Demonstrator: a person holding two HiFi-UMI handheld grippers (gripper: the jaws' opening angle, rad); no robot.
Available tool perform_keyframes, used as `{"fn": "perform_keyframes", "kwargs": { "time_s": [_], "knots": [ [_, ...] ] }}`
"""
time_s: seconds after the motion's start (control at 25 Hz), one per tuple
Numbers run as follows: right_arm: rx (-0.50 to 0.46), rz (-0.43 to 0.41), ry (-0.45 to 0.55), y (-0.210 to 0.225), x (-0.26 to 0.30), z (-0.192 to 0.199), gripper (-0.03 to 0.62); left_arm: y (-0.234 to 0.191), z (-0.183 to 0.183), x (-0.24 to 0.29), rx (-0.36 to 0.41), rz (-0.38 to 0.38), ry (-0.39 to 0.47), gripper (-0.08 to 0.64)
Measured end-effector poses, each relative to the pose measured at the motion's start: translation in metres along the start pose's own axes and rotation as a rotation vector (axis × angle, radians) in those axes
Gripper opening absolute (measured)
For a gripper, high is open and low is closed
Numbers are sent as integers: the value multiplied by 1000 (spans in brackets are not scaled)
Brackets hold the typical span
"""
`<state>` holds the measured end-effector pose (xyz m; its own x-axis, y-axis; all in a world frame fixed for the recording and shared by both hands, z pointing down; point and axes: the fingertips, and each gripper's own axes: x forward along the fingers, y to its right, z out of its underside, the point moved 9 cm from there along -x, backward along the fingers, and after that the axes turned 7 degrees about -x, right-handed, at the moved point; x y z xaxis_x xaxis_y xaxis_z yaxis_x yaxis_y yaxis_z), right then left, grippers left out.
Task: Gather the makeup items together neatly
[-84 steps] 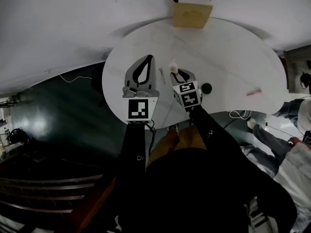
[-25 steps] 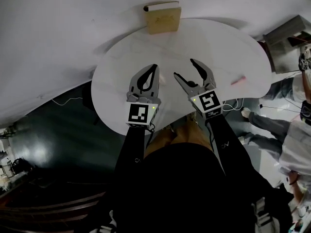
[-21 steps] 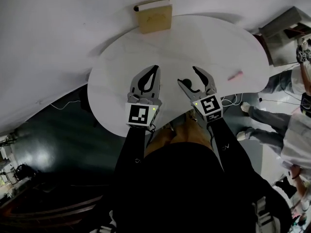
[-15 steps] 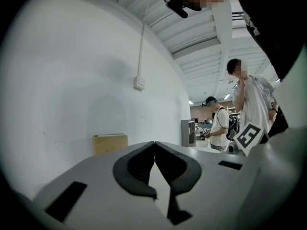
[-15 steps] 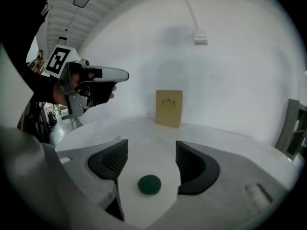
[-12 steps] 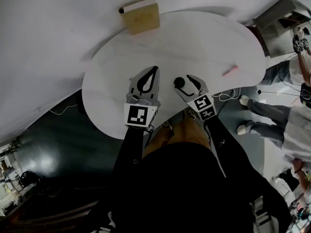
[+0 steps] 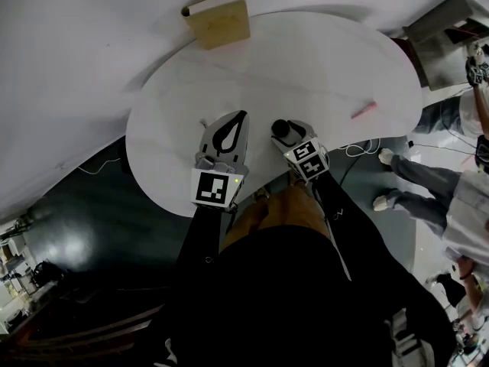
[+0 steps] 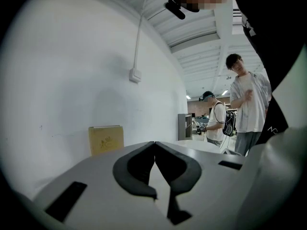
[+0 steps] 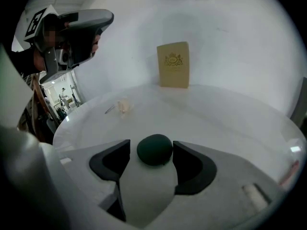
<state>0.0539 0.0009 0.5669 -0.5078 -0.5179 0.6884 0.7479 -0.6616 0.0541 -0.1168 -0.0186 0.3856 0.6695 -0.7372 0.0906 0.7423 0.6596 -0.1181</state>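
A dark round makeup item lies on the white round table near its front edge. My right gripper straddles it, one jaw on each side, and its jaws are closing; a thin gap still shows on the left side. The head view shows the same: the right gripper around the dark item. My left gripper hovers just to the left, shut and empty; its tips meet. A pink item lies far right. A small clear piece and a thin stick lie at the left.
A tan box stands against the white wall at the table's far edge. People stand to the right of the table, and a cable hangs off its right front edge. Dark floor lies to the left.
My right gripper has come in over the dark round item, which now sits between its jaws, and the jaws stand narrower. The left gripper stays shut in about the same place.
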Motion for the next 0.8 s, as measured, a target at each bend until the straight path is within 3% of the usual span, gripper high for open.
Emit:
{"fn": "perform_keyframes", "kwargs": {
  "time_s": [0.04, 0.08, 0.12, 0.16, 0.4, 0.8],
  "knots": [
    [-15, 2, -17, 1, 2, 1, 281, 1, 0, 0, 2, -1, -4, 9],
    [-36, 14, -32, 3, 4, 1, 223, 1, 0, 0, 4, -3, -7, 9],
    [-53, 29, -40, 6, 4, 1, 95, 1, 0, 0, 5, -4, -8, 9],
    [-57, 37, -41, 9, 3, 0, 37, 1, 0, 1, 6, -5, -7, 9],
    [-37, 52, 24, 18, -14, -15, 31, -1, -2, 4, 7, -12, -5, 9],
    [-114, 130, 287, 13, -65, -111, 31, -9, -24, 6, 31, -78, 39, 9]
  ]
}}
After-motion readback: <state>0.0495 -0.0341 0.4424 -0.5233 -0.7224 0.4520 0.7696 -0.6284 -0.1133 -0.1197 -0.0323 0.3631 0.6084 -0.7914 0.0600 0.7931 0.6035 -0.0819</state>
